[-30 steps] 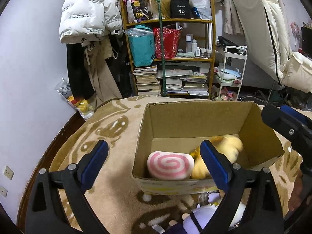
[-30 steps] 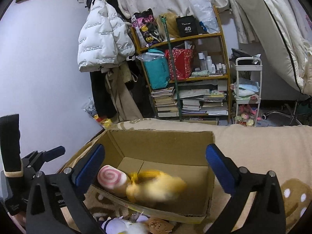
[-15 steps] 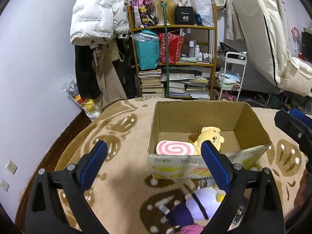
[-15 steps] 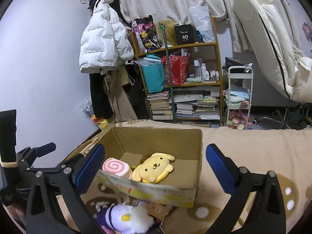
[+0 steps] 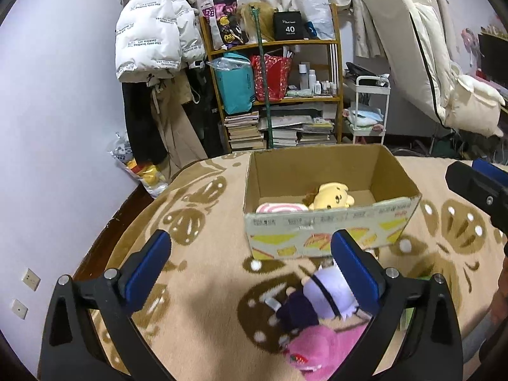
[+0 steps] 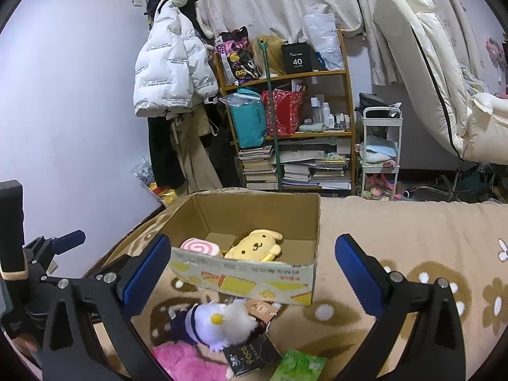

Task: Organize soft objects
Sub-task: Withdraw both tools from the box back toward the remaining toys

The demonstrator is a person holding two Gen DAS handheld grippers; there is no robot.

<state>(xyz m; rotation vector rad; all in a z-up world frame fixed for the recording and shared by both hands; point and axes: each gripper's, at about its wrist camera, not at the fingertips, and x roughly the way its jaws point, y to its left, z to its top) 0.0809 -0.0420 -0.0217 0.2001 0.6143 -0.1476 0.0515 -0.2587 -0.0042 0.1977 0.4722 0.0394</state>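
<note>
The brown cardboard box holds a yellow dog plush beside a pink swirl cushion. The left claw and the right claw are both wide apart, holding nothing.

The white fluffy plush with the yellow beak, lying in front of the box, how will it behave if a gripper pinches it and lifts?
The white plush looks fluffy and stuffed, so it will probably squash under the pads rather than resist. It likely weighs little for its bulk. Its dark purple part may droop when lifted, and the pink plush touching it could get dragged along.
</note>
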